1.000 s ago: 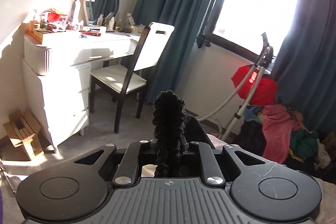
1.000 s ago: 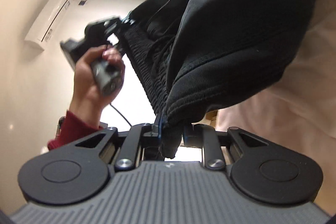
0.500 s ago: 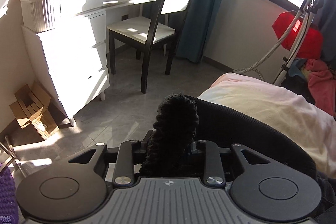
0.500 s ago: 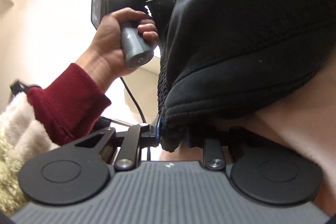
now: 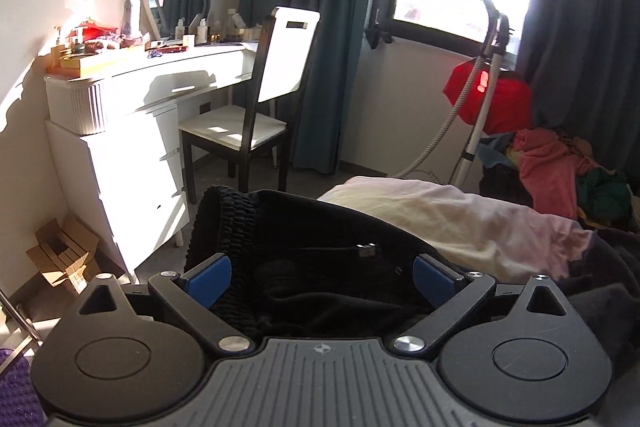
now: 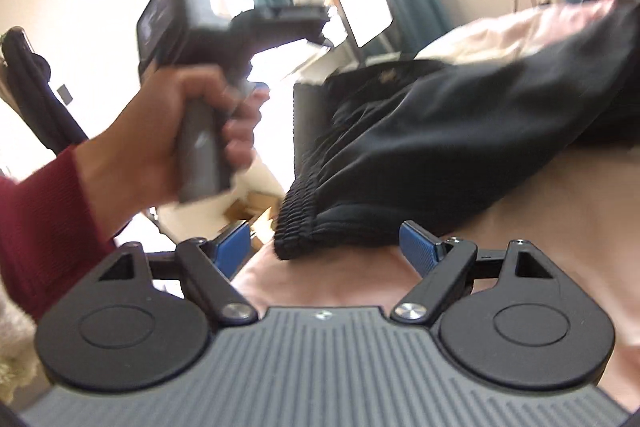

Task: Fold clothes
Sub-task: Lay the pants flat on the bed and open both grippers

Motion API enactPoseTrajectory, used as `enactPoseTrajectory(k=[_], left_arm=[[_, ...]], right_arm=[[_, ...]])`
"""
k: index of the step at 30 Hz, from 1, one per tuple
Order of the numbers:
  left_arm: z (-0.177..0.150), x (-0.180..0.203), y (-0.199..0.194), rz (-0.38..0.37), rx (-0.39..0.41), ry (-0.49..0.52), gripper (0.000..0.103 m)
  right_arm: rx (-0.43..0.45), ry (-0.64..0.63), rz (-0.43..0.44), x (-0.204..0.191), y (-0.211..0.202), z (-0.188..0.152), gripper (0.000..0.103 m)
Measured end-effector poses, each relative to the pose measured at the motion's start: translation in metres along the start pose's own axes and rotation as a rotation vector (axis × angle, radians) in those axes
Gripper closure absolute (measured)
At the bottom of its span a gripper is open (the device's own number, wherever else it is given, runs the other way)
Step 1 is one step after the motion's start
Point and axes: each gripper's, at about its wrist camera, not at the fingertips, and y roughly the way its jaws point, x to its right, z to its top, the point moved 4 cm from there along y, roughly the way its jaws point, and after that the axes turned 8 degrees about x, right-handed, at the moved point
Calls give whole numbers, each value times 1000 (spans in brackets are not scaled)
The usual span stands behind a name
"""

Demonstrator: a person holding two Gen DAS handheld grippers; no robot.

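Pink bedding covers the bed (image 5: pixel 460 215) that carries everything you are working on, and the black trousers (image 5: pixel 320 259) now lie draped over its near corner, the ribbed waistband (image 5: pixel 224 223) bunched at the edge that faces the white dresser (image 5: pixel 132 131) and the chair (image 5: pixel 260 99). A second ago you held that waistband up off the bed, pinched at two points; now it rests on the bedding.

Your left gripper (image 5: pixel 322 281) has just been opening and stands wide. The blue pads (image 5: pixel 210 281) sit on either side of the dark cloth without pressing it, so the trousers are let go on that side. From the right wrist view your left hand (image 6: pixel 168 143) is blurred around its grey handle.

Your right gripper (image 6: pixel 330 247) has just been opening too. Its blue pads (image 6: pixel 418 245) stand apart from the waistband corner, which lies just ahead of them, loose on the bed.

Both releases suggest the laying-out step is done. The trousers look rumpled, with the waistband curled and hanging near the edge, so the next move is probably to smooth or square them before you take a fresh hold for the fold. Watch that the cloth does not slide off the corner.
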Motion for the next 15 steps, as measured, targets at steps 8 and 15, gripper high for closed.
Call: enactPoseTrajectory(k=[8, 15], left_arm=[[-56, 97, -133, -133, 89, 132, 4], [-97, 167, -194, -220, 179, 106, 4]], right_arm=[[149, -159, -201, 36, -84, 38, 19], [252, -240, -337, 76, -129, 38, 19]])
